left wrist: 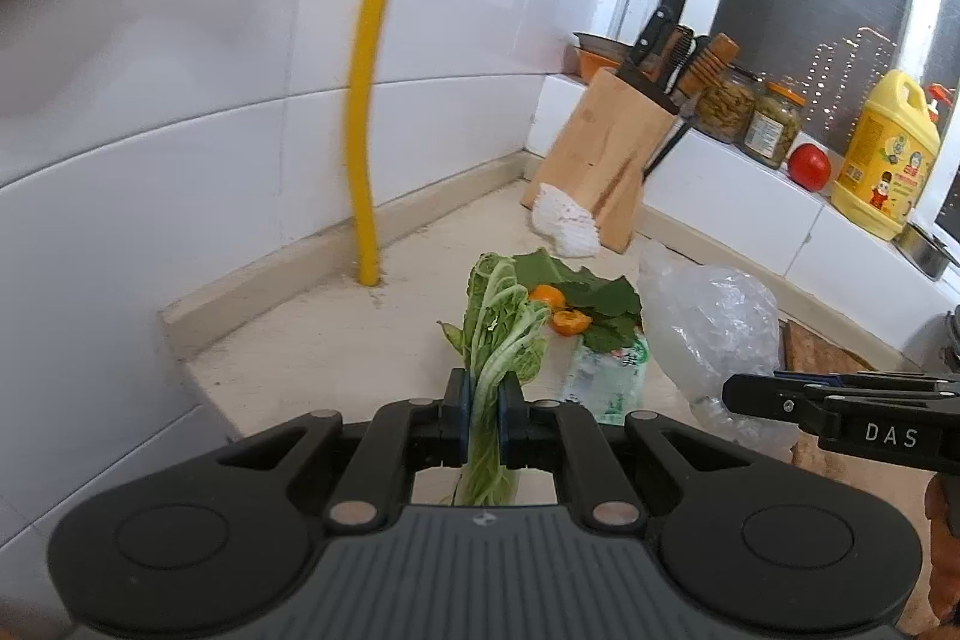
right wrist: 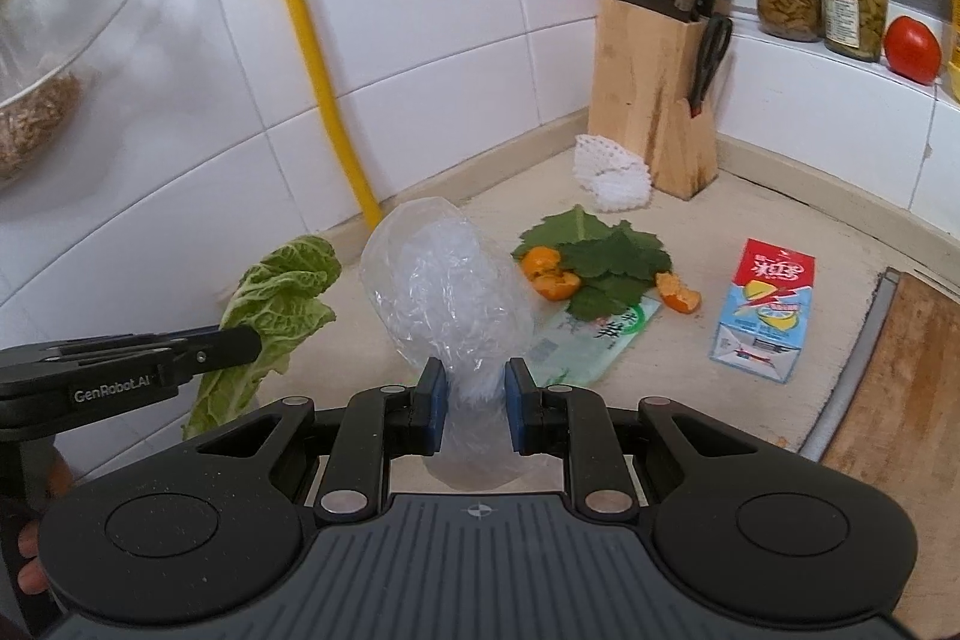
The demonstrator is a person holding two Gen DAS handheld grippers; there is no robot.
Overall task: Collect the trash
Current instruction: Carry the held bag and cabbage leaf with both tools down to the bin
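Note:
My left gripper [left wrist: 483, 400] is shut on the stalk of a pale green cabbage leaf [left wrist: 504, 334], lifted above the counter; the same cabbage leaf [right wrist: 270, 304] hangs at the left of the right wrist view. My right gripper [right wrist: 477, 397] is shut on a crumpled clear plastic bag [right wrist: 447, 292], and that plastic bag [left wrist: 708, 328] shows at the right of the left wrist view. On the counter lie dark green leaves [right wrist: 600, 256], orange peel pieces [right wrist: 549, 274], a green-and-white wrapper [right wrist: 588, 340], a red-and-blue drink carton [right wrist: 765, 310] and a white foam net [right wrist: 612, 172].
A wooden knife block [right wrist: 654, 94] stands in the corner by the tiled wall. A yellow pipe [right wrist: 312, 52] runs down to the counter. Two jars [right wrist: 819, 1], a tomato [right wrist: 912, 49] and a yellow detergent bottle [left wrist: 885, 154] sit on the ledge. A wooden cutting board [right wrist: 894, 376] lies at the right.

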